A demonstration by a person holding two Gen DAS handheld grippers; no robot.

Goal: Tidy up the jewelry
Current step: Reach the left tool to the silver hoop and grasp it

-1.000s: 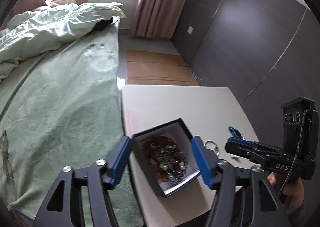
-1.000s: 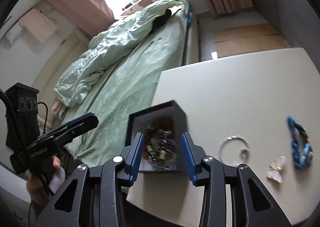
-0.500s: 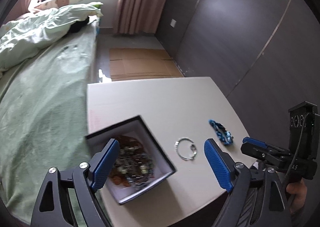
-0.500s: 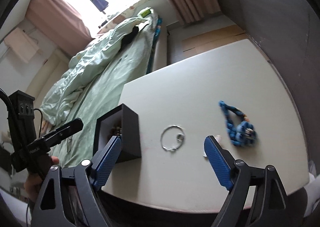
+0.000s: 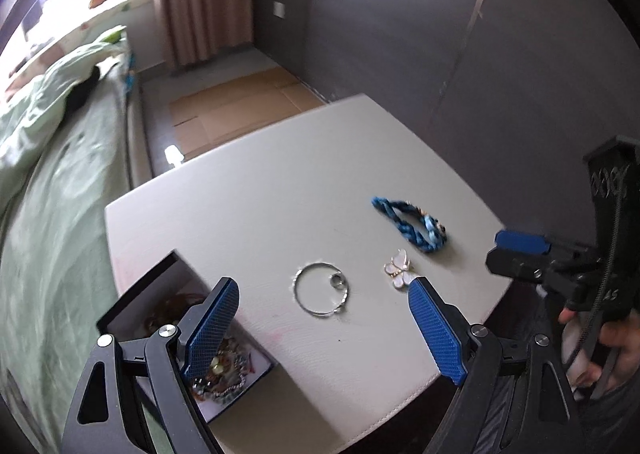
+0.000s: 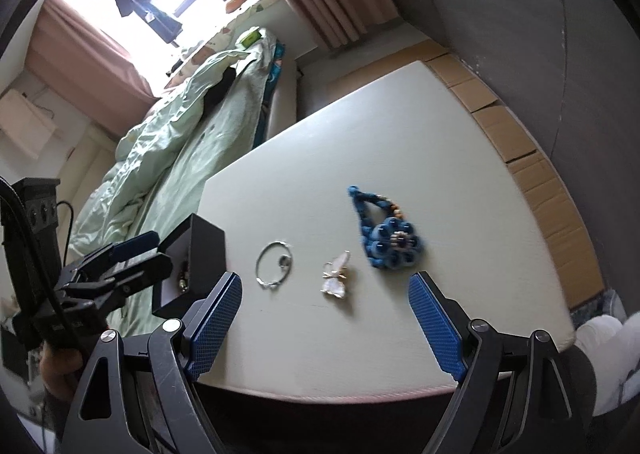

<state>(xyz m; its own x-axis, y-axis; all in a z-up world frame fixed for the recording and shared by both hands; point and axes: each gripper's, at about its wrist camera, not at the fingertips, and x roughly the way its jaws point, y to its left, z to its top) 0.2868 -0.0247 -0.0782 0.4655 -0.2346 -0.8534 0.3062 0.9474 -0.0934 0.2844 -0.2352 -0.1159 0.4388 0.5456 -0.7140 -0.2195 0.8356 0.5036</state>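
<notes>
A black jewelry box [image 5: 140,294] [image 6: 206,250], full of beads and chains, sits at the white table's near left corner. To its right lie a silver ring bracelet [image 5: 320,289] [image 6: 275,263], a pale butterfly brooch [image 5: 399,268] [image 6: 336,276] and a blue braided bracelet [image 5: 412,223] [image 6: 386,232]. My left gripper [image 5: 324,318] hangs open over the silver bracelet, its left finger in front of the box. My right gripper [image 6: 326,316] stands open just short of the brooch. Nothing is between either pair of fingers.
The white table [image 5: 280,174] [image 6: 400,134] ends at a near edge under both grippers. A bed with green bedding [image 5: 48,158] [image 6: 180,134] runs along its left. Flattened cardboard [image 5: 232,106] [image 6: 536,174] lies on the floor by a dark wall.
Both grippers swung right, away from the box, and their jaws opened wide. The box now sits at the left of each view, with the loose pieces in the middle.
</notes>
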